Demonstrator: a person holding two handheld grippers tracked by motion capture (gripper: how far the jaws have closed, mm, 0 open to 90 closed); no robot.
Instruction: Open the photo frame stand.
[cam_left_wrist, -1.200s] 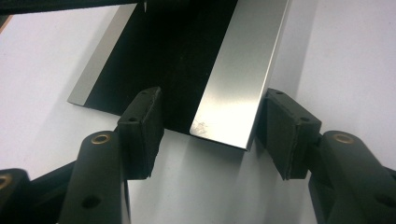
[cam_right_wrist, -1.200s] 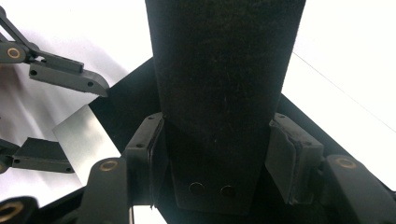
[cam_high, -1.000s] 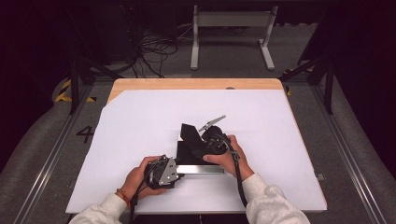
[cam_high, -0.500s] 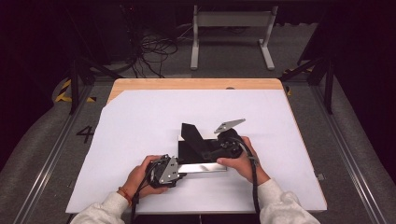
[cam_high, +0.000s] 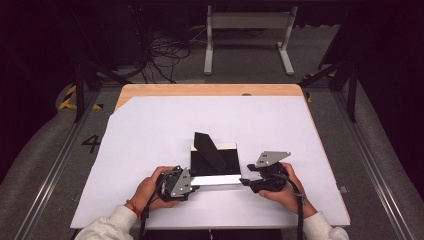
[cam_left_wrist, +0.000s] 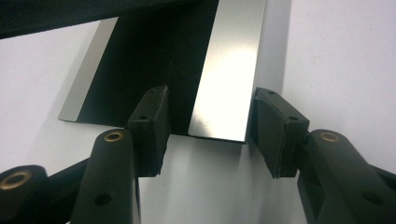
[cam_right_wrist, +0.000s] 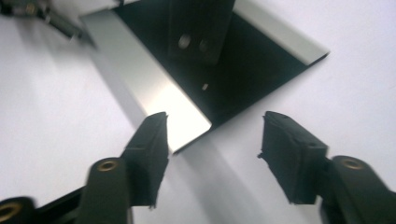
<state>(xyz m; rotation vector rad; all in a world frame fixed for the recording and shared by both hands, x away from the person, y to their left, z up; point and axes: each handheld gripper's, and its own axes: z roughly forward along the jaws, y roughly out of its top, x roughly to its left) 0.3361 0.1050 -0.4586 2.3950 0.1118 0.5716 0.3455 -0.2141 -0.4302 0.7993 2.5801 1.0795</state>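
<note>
A picture frame (cam_high: 227, 161) lies face down on the white sheet, its back black and its edges silver, with its black stand flap (cam_high: 206, 146) raised. My left gripper (cam_high: 196, 188) sits at the left end of the near silver edge (cam_high: 216, 180). In the left gripper view the gripper (cam_left_wrist: 208, 133) is open, and its pads (cam_left_wrist: 150, 125) straddle the end of that silver edge (cam_left_wrist: 226, 79). My right gripper (cam_high: 245, 181) is just off the frame's near right corner. In the right gripper view it (cam_right_wrist: 214, 151) is open and holds nothing, with the frame corner (cam_right_wrist: 194, 122) just ahead.
The white sheet (cam_high: 150, 130) covers a wooden table (cam_high: 210, 90) and has free room on all sides of the frame. Beyond the far edge are cables (cam_high: 167, 50) and a metal stand (cam_high: 247, 22) on the floor.
My right gripper has pulled back from the stand flap and moved right and toward me, off the frame's corner. The left gripper has stayed at the near silver edge.
</note>
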